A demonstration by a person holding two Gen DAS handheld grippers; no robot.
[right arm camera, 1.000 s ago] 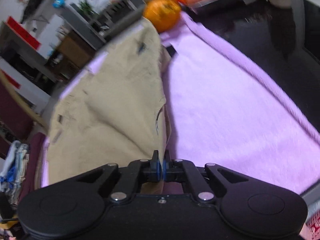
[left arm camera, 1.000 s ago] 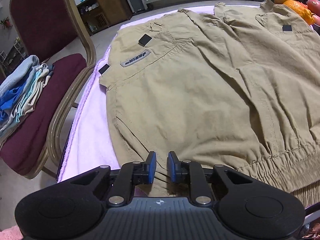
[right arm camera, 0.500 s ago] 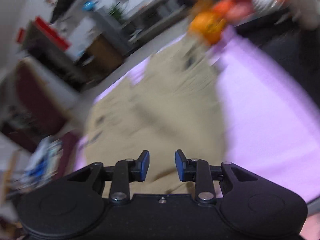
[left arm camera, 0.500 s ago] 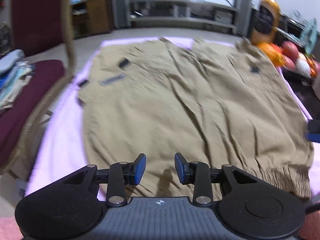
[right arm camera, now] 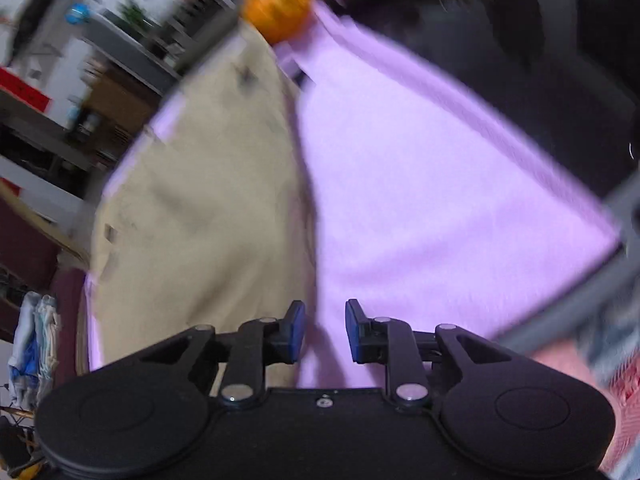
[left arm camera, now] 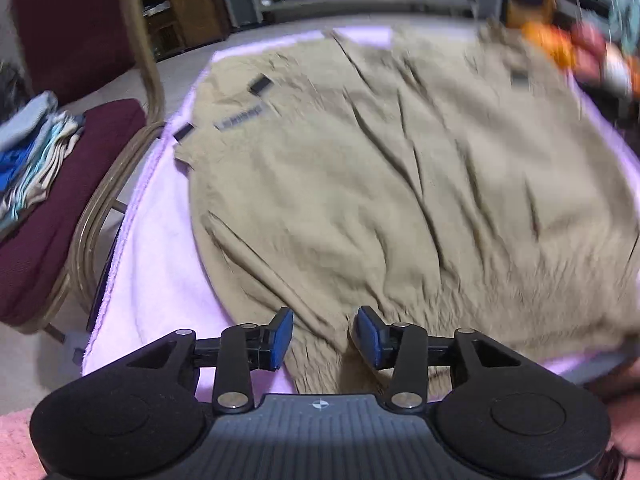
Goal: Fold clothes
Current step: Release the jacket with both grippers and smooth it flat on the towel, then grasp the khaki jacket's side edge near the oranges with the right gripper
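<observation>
Left wrist view: the khaki jacket (left arm camera: 400, 184) lies flat, front up, on the lilac towel (left arm camera: 160, 280), reaching from its ribbed hem just ahead of the left gripper (left arm camera: 324, 334) to the collar at the far end, so its long axis runs straight away from the claw. The jaws stand apart and are opening; the hem shows in the gap between them, but the blue pads do not press on it, so nothing is pinched. A maroon chair (left arm camera: 72, 184) bearing a stack of folded clothes (left arm camera: 32, 152) stands beside the jacket's left edge, and blurred fruit (left arm camera: 560, 48) sits past its far right shoulder.

Right wrist view: the picture is smeared. The jacket (right arm camera: 200, 208) fills the left half, its right edge running from near the right gripper (right arm camera: 324, 330) up toward an orange (right arm camera: 276, 8) at the far corner. Bare towel (right arm camera: 440, 200) lies to the right of that edge. This claw's jaws stand apart and are closing, with only towel seen between them; the jacket's edge lies just to the left of the gap.

By my reading, the left hand is nearer to cloth, right over the hem, while the right one must shift left to meet the side edge.
</observation>
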